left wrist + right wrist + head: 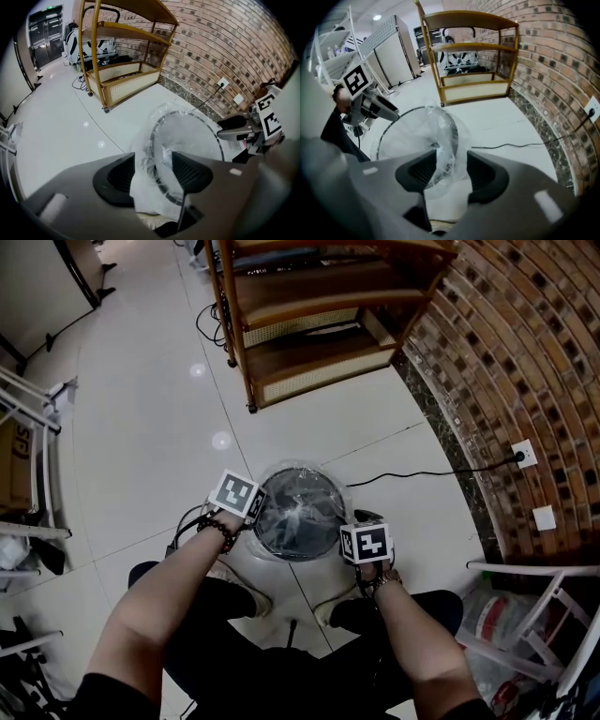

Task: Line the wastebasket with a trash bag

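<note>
A round black wire wastebasket (298,512) stands on the pale floor between the person's feet, with a clear trash bag (292,514) inside it and folded over its rim. My left gripper (152,173) is at the basket's left edge, open, with the rim and the bag's turned-down plastic (145,187) between its jaws. On the right edge my right gripper (452,172) is open too, and the rim and bag film (443,154) pass between its pads (483,173). In the head view only the marker cubes (234,493) (366,542) show; the fingertips are hidden under them.
A wooden shelf unit (319,315) stands beyond the basket. A curved brick wall (506,362) with a socket (523,454) runs along the right, and a black cable (422,472) crosses the floor to it. White racks (28,474) (548,615) flank the sides.
</note>
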Demonstrator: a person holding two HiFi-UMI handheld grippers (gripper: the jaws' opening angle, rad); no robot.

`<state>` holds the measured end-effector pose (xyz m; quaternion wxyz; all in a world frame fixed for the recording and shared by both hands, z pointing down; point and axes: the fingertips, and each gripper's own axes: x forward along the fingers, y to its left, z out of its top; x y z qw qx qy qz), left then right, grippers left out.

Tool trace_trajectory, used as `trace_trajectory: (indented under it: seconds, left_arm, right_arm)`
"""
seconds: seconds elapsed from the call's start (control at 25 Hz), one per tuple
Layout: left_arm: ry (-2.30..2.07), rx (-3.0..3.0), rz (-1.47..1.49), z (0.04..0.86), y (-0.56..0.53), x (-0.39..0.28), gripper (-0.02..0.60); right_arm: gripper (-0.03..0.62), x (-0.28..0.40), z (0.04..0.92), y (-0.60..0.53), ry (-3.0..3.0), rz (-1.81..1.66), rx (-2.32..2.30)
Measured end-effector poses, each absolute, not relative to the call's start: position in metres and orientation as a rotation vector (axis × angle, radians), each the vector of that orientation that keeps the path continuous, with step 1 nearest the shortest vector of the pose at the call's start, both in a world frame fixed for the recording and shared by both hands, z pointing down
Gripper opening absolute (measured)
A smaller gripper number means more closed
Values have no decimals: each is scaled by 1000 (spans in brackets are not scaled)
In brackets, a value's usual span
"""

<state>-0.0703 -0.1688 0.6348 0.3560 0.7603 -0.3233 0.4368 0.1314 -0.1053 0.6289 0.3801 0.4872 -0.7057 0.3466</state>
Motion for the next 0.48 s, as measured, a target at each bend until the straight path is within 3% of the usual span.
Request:
trace_trajectory:
  seconds: [0.28, 0.48]
  left_arm:
    - [-779, 1952, 1298, 651, -157, -71, 244]
    - [-829, 1965, 1348, 659, -164, -76, 187]
  right_arm:
    - [201, 129, 661, -107, -1748, 937, 1190]
    - [131, 129, 670, -109, -1733, 959, 1206]
